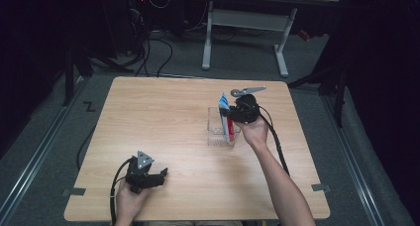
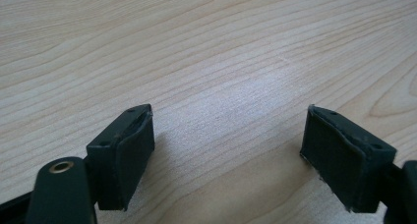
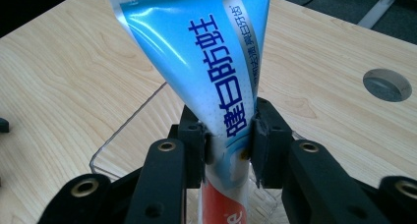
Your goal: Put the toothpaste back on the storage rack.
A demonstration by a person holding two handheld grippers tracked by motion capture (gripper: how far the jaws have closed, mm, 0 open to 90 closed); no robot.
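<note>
The table (image 1: 163, 117) is seen from above as a pale wooden top, bare apart from one small group of things right of its middle. There a clear bin (image 1: 216, 128) stands, and a tube (image 3: 206, 71) of toothpaste is held upright over or in it, crimped end up, blue above and red below. The tube is clamped between the pads of the right gripper (image 3: 228, 145), which is gripped by the person's right hand (image 1: 254, 132); the jaws are drawn in on the tube's middle. Near the table's front left corner the left gripper (image 2: 226, 150) is rested low over bare wood, its jaws apart and nothing between them.

The work is judged to be at a half-way point: the tube is gripped and is at the bin, but it is not released. Whether it is being put in or taken out cannot be told. What remains, at least, is a release of the tube, wherever it is set down.

The tube's cap end is cut off below the right gripper view and hidden by the hand from above, so whether it touches the bin's floor cannot be made out. The bin's clear walls are faint, and any other contents cannot be made out.
</note>
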